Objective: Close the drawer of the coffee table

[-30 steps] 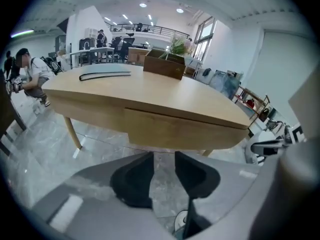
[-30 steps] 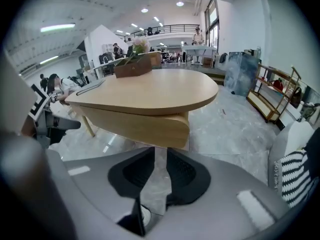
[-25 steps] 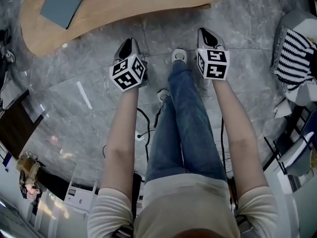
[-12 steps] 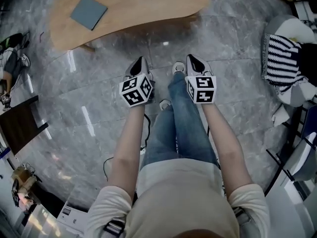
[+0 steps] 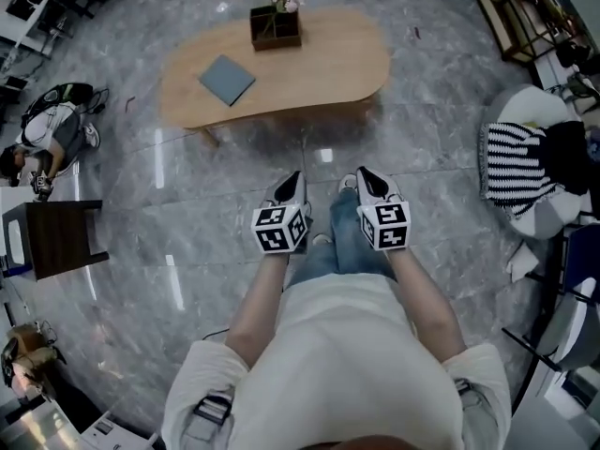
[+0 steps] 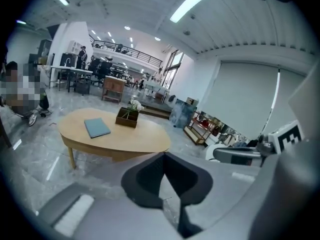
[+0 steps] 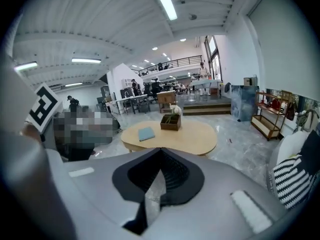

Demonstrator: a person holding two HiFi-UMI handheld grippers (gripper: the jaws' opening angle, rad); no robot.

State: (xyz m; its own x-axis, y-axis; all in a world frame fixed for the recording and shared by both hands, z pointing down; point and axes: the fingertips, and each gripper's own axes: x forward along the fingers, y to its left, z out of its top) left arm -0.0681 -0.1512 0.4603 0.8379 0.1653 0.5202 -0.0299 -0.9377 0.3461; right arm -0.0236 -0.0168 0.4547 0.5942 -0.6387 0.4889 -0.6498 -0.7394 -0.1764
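The oval wooden coffee table (image 5: pixel 309 68) stands ahead of me on the grey marble floor, with its whole top in the head view. It also shows in the left gripper view (image 6: pixel 130 139) and the right gripper view (image 7: pixel 192 136). No drawer front is visible from here. My left gripper (image 5: pixel 292 180) and right gripper (image 5: pixel 364 176) hang side by side in front of my body, well short of the table. Both are shut with nothing between the jaws.
On the table lie a blue-grey book (image 5: pixel 226 79) and a dark planter with pale flowers (image 5: pixel 276 24). A striped cushion on a seat (image 5: pixel 518 172) is at the right, a dark stool (image 5: pixel 56 237) at the left. A person crouches far left (image 5: pixel 42 139).
Both grippers rose together as I stood up. The table has slid into full view further away, with the planter now showing, and my legs are mostly hidden below my body.
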